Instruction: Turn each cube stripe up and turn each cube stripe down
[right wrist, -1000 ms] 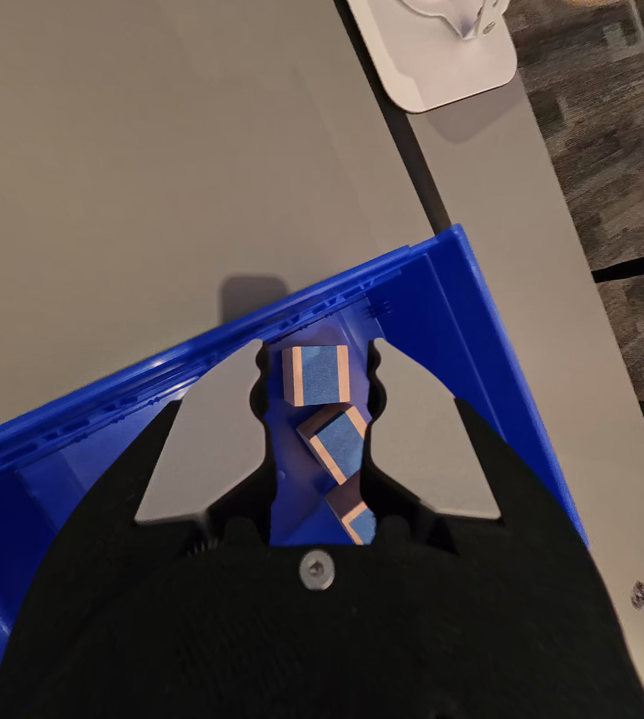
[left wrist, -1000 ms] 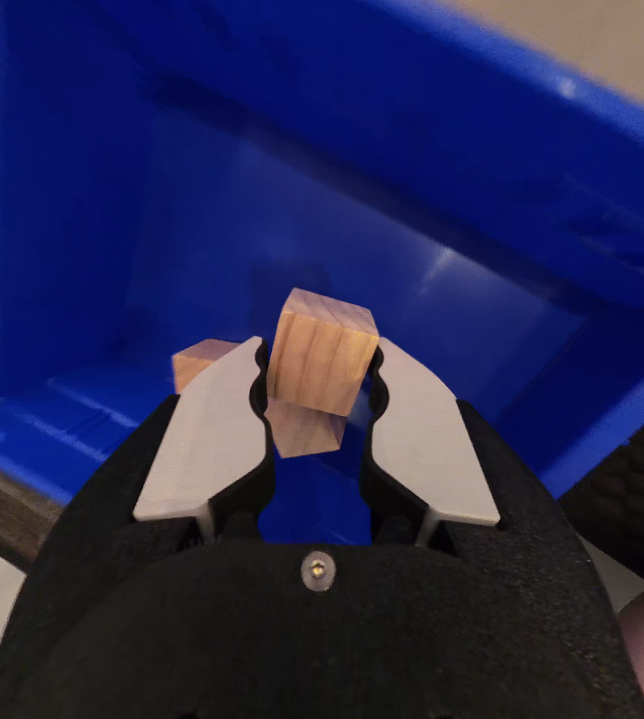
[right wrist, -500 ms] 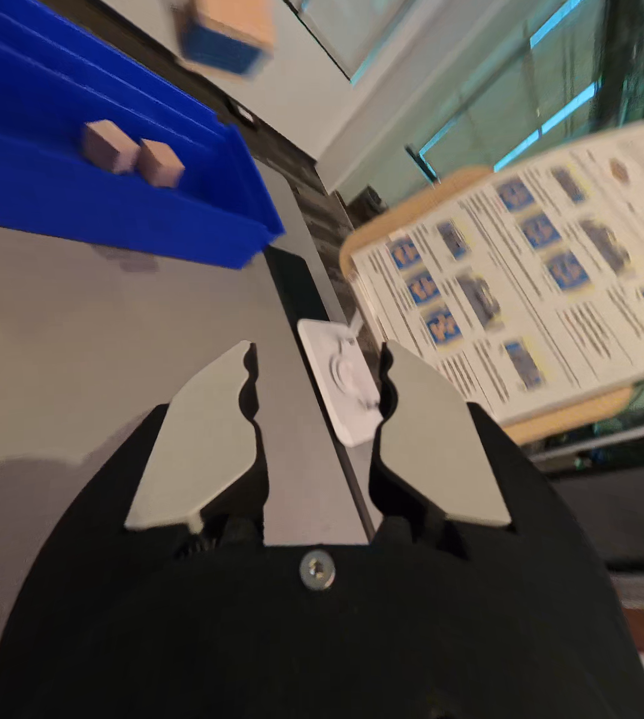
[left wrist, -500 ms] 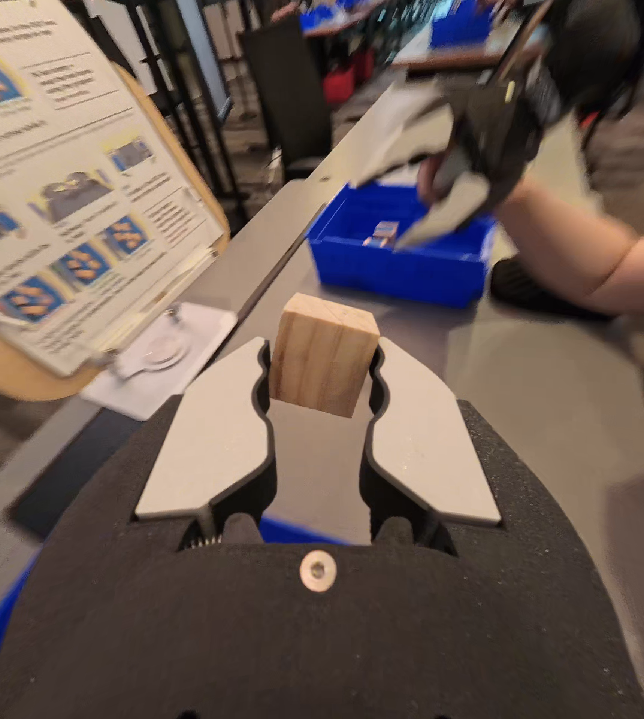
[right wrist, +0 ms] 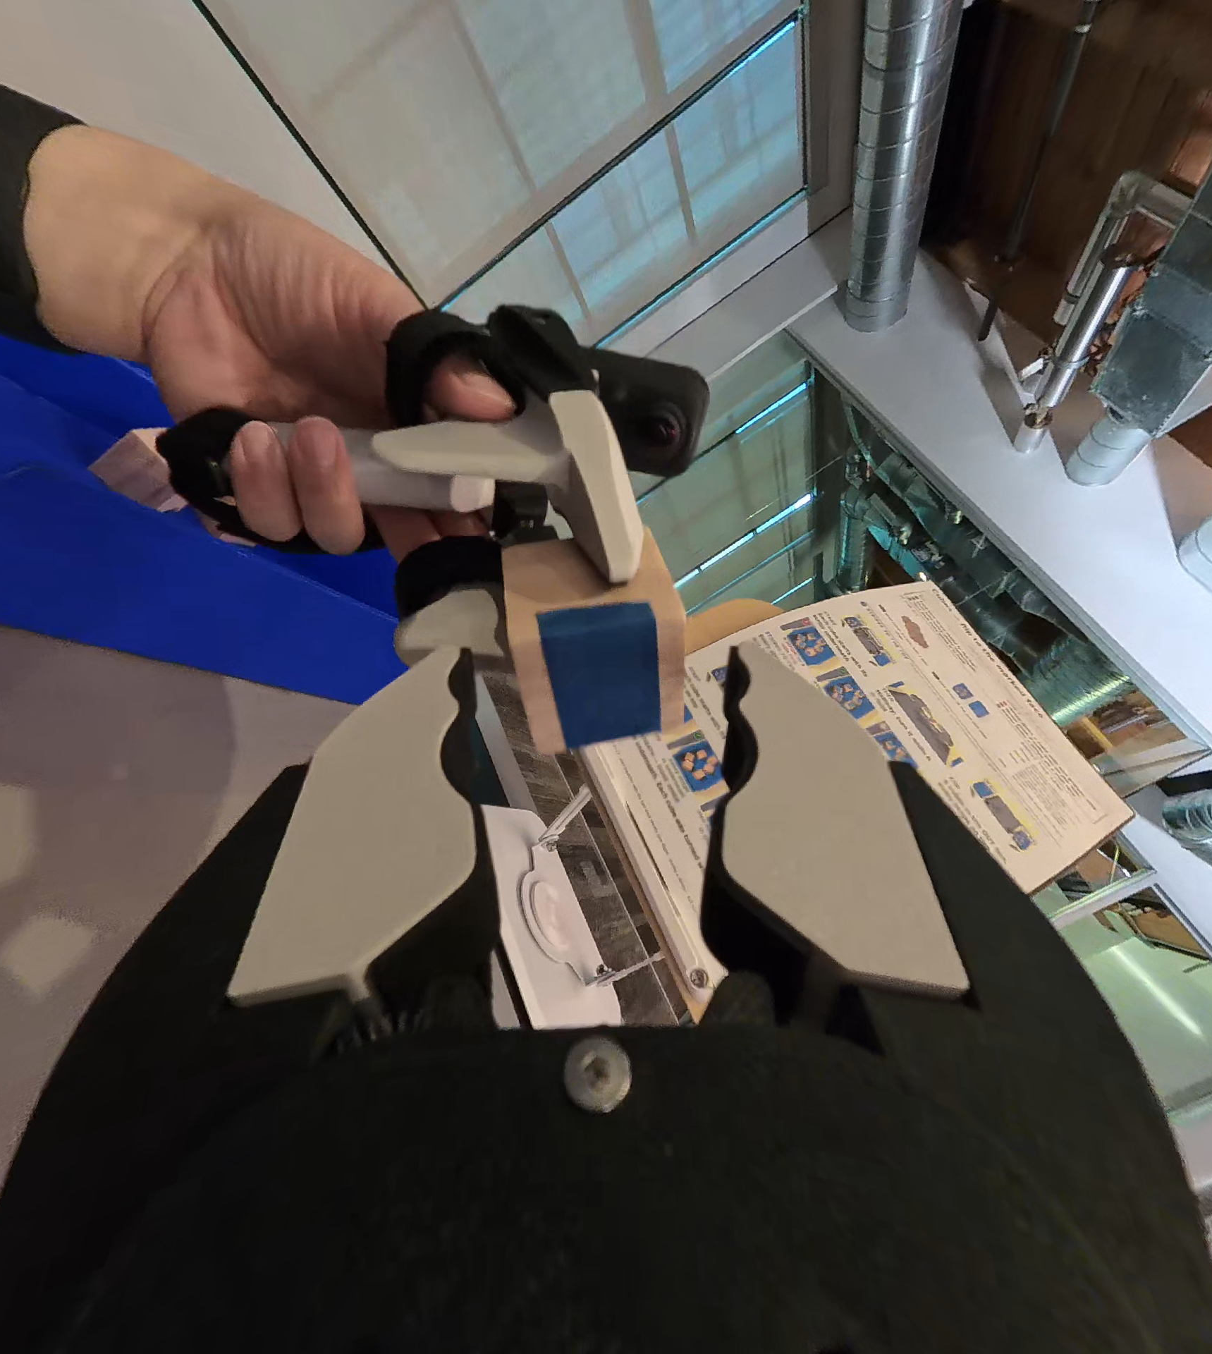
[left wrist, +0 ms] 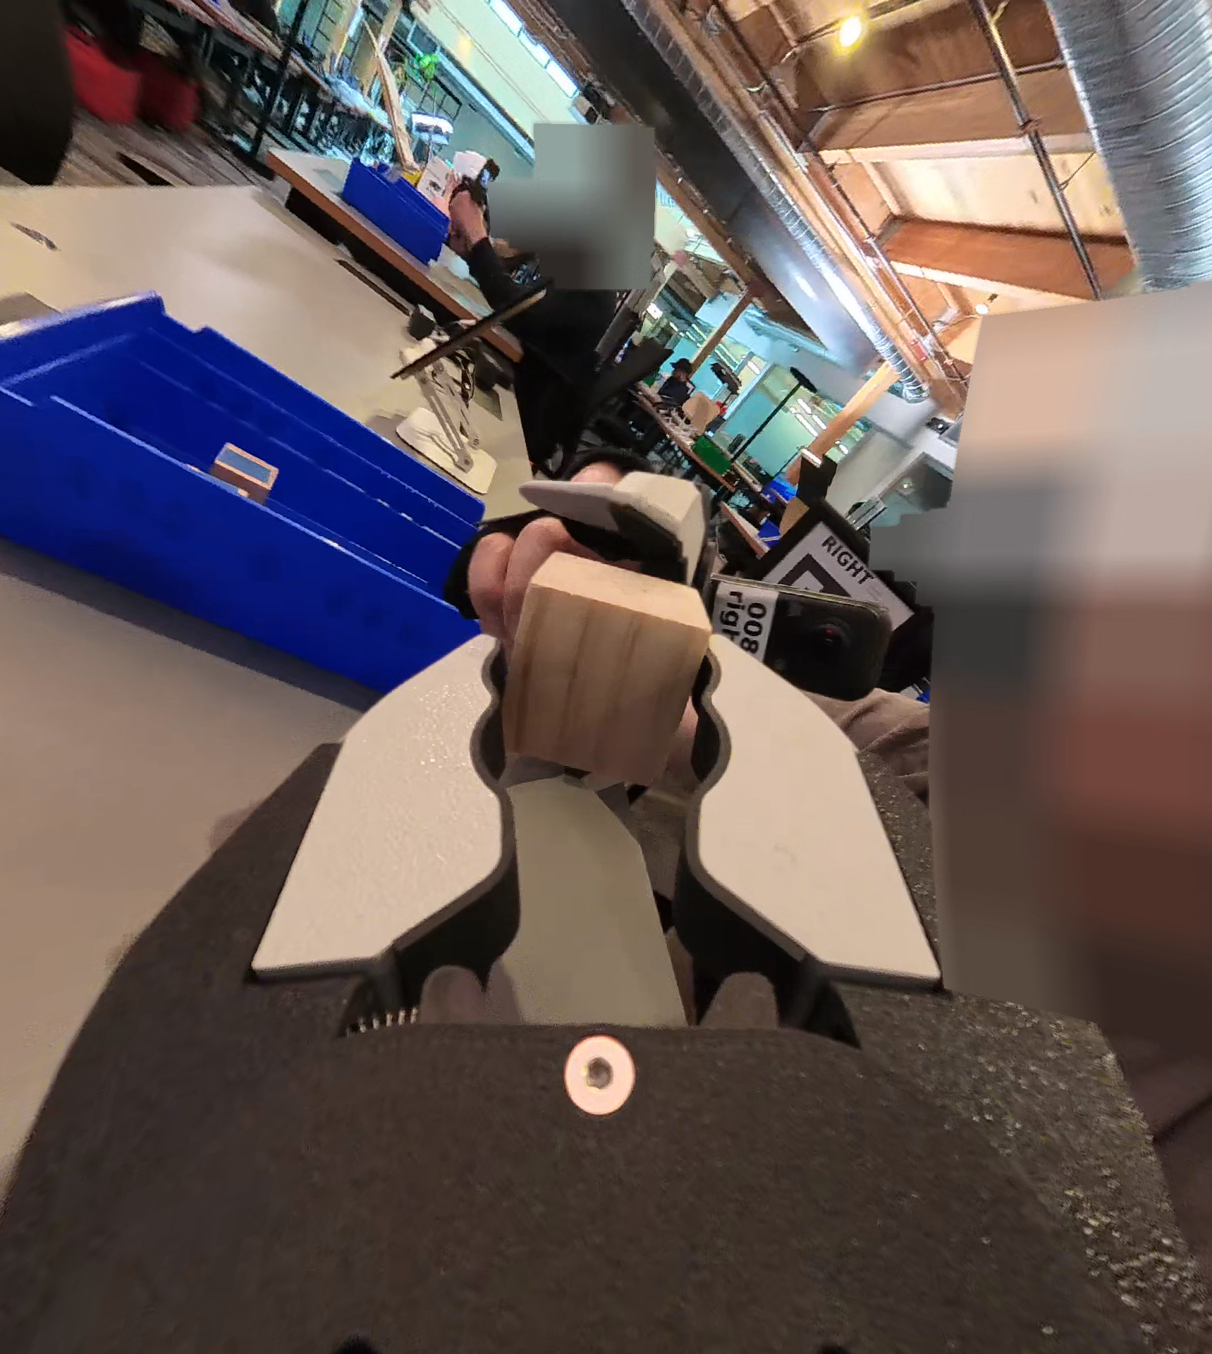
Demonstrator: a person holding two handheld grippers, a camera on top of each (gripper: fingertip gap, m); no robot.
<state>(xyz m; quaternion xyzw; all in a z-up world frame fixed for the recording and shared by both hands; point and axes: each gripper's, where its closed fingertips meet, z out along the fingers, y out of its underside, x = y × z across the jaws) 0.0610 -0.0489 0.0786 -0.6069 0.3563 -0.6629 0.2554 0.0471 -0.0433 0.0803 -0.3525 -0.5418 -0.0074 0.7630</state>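
Your left gripper (left wrist: 599, 692) is clamped on a cube (left wrist: 603, 674), held in the air beside the blue bin (left wrist: 170, 527). Its blue stripe (right wrist: 599, 685) faces your right gripper (right wrist: 595, 685), whose jaws are spread wide, straddling the cube without touching. Another cube (left wrist: 245, 472) sits stripe-up in the bin.

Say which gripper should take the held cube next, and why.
Right. The right gripper is open and empty, its fingers either side of the cube, whose blue stripe faces it. The left gripper is shut on that cube, so it probably just releases.
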